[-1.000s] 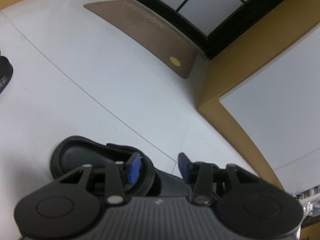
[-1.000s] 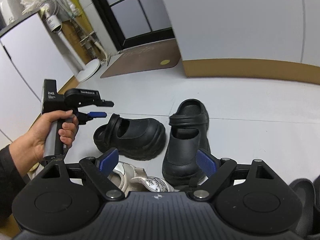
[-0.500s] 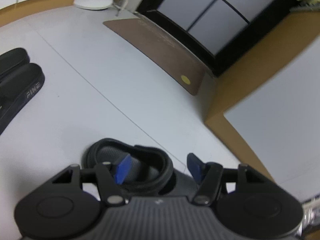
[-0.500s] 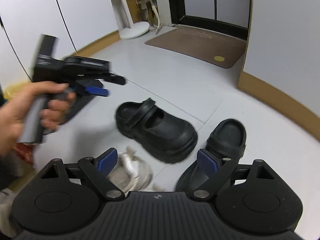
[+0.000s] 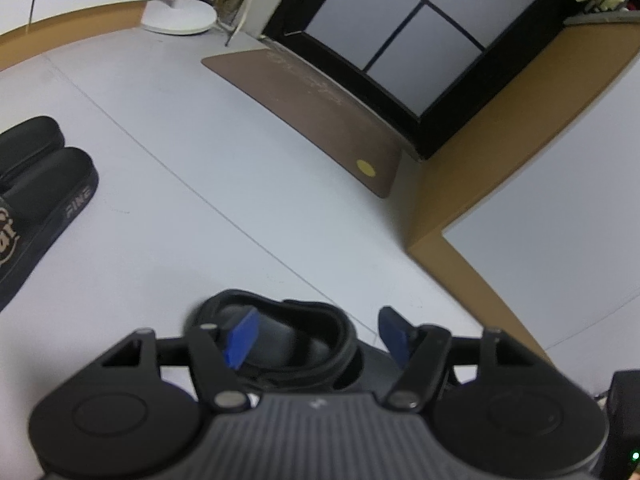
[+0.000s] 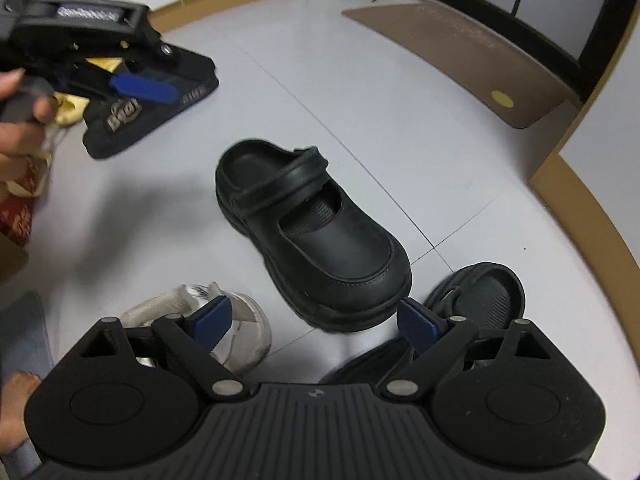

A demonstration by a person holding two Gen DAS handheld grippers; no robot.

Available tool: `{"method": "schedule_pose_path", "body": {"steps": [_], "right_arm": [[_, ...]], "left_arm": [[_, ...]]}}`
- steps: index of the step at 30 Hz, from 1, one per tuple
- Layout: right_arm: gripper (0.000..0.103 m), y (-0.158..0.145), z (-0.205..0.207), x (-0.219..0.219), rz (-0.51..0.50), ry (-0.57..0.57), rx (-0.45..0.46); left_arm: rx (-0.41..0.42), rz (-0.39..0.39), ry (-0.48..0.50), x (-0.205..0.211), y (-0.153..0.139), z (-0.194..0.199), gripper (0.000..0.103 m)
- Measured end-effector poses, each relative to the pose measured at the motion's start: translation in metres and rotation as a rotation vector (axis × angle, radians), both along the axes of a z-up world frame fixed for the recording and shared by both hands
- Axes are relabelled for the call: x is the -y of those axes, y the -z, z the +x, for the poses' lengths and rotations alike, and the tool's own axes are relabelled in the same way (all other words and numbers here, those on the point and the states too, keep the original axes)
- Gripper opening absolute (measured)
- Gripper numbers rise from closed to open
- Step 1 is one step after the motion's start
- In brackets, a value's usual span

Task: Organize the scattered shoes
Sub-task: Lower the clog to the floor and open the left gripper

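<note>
Right wrist view, nearest first: the right gripper (image 6: 314, 322), whose jaws have just been spreading, stands wide apart with nothing between them, above a white sneaker (image 6: 236, 328) and a second black clog (image 6: 484, 300). Beyond sits the black strap clog (image 6: 308, 232) on the grey floor (image 6: 360, 92). Farther left, the left gripper (image 5: 318, 336), likewise just widened, hangs empty over that clog's heel, near black slides (image 6: 152, 108).

You see two black clogs (image 6: 312, 236), a white sneaker (image 6: 240, 320), black slides (image 5: 44, 200) with pale lettering, a brown mat (image 5: 312, 104) bearing a yellow dot, pale grey floor (image 5: 200, 184), and blue pads (image 6: 210, 322) on black claws.
</note>
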State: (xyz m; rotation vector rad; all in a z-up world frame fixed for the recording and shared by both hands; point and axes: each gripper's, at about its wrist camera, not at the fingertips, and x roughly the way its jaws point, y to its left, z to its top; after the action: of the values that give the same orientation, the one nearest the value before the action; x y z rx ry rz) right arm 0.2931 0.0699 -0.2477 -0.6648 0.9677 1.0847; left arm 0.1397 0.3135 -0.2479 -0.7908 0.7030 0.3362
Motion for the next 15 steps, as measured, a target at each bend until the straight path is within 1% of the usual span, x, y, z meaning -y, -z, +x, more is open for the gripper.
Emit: {"method": "schedule_pose_path", "body": {"steps": [1,3,6,7,8,11,13,15], "right_arm": [[0.102,0.005,0.001,-0.004,-0.015,-0.006,-0.002],[0.103,0.014,0.003,-0.011,-0.025,-0.006,0.000],[0.103,0.026,0.006,-0.024,-0.043,-0.015,0.008],[0.103,0.030,0.008,-0.029,-0.056,-0.025,0.011],[0.103,0.034,0.009,-0.033,-0.068,-0.039,0.021],[0.103,0.041,0.013,-0.046,-0.096,-0.081,0.058],[0.103,0.044,0.018,-0.051,-0.102,-0.068,0.057],[0.103,0.048,0.023,-0.055,-0.103,-0.052,0.058]], "left_arm": [[-0.002,-0.003,-0.005,-0.001,0.001,-0.001,0.069],[-0.013,0.000,-0.011,-0.001,0.003,-0.001,0.069],[-0.023,0.005,-0.005,0.000,0.005,0.001,0.070],[-0.026,0.008,-0.003,0.001,0.006,0.001,0.072],[-0.029,0.013,-0.006,0.001,0.006,0.000,0.078],[-0.042,0.037,-0.020,0.002,0.007,0.000,0.080],[-0.062,0.058,-0.027,0.003,0.007,0.001,0.084],[-0.067,0.064,-0.055,0.002,0.008,0.001,0.094]]}}
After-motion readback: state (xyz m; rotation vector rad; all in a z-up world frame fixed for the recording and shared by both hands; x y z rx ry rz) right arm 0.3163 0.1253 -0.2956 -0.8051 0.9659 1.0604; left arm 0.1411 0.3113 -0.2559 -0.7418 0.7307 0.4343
